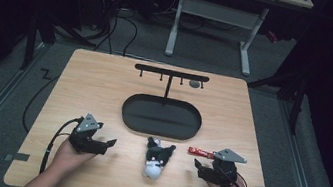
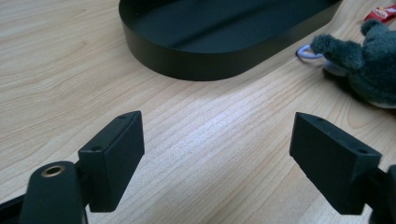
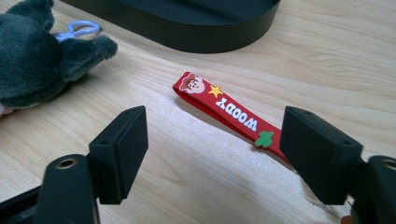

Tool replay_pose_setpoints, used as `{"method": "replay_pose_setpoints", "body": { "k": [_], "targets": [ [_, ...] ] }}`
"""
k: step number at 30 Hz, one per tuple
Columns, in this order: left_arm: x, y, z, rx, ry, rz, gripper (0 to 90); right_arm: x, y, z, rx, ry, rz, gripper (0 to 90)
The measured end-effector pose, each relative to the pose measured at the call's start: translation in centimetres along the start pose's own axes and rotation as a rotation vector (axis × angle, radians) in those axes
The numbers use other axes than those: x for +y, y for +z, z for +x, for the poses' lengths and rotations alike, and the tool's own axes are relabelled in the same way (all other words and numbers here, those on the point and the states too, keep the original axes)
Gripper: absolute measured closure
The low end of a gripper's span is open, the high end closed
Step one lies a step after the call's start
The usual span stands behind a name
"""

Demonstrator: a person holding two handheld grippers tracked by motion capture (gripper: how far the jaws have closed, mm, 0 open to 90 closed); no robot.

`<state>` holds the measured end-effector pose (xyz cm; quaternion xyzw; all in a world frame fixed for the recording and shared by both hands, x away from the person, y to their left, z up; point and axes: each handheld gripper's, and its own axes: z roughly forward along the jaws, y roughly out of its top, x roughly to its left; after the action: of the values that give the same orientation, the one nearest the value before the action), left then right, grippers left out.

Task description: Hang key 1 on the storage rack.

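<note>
- Left claw point(image 2: 217, 154) spread wide, empty, over bare table point(image 2: 56, 70).
- Right claw point(image 3: 215, 154) spread, jaws flanking red strap point(image 3: 229, 114), not pinching.
- Plush point(image 1: 157, 158) lying between claws, near tray point(image 1: 161, 116).

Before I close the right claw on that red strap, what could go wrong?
1. The red strap lies flat on the table, so the open right claw may slide over it or just nudge it.
2. One end sits behind the claw's right-hand jaw in the right gripper view, so closing could push it sideways instead of pinching it.
3. The plush toy and the black tray lie close by; a pushed strap could end up against either.
</note>
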<state>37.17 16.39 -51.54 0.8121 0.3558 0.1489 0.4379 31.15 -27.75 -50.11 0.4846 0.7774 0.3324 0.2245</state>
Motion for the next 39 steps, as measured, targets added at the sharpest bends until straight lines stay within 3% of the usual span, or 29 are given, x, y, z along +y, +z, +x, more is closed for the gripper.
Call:
{"method": "replay_pose_setpoints", "body": {
  "k": [3, 8, 11, 17, 24, 28, 34, 39],
  "targets": [
    [0.0, 0.0, 0.0, 0.005, 0.007, 0.002, 18.4, 0.2, 0.0, -0.2, 0.031, 0.019, 0.025, 21.6],
    [0.0, 0.2, -0.2, -0.001, 0.027, 0.004, 18.4, 0.7, 0.0, -0.2, 0.063, -0.003, 0.090, 20.5],
    [-0.1, 0.2, -0.3, -0.001, 0.044, 0.006, 18.4, 1.1, -0.3, -0.3, 0.057, -0.014, 0.134, 20.2],
    [-0.1, 0.2, -0.3, -0.013, 0.058, -0.003, 18.4, 1.7, -0.6, -0.2, 0.047, 0.012, 0.196, 20.2],
    [0.1, 0.0, -0.2, -0.024, 0.062, -0.012, 18.7, 3.2, -1.2, 0.2, 0.032, 0.025, 0.249, 24.9],
    [0.2, -0.2, -0.5, -0.012, 0.085, -0.002, 18.7, 3.5, -1.6, 0.2, 0.021, 0.021, 0.282, 28.8],
    [0.1, -0.2, -0.4, -0.011, 0.086, -0.002, 18.7, 3.3, -2.2, -1.4, 0.003, 0.092, 0.314, 30.1],
    [-0.1, -0.2, -0.5, -0.007, 0.088, 0.006, 18.7, 3.0, -2.8, -3.0, -0.028, 0.103, 0.333, 32.8]
  ]
}}
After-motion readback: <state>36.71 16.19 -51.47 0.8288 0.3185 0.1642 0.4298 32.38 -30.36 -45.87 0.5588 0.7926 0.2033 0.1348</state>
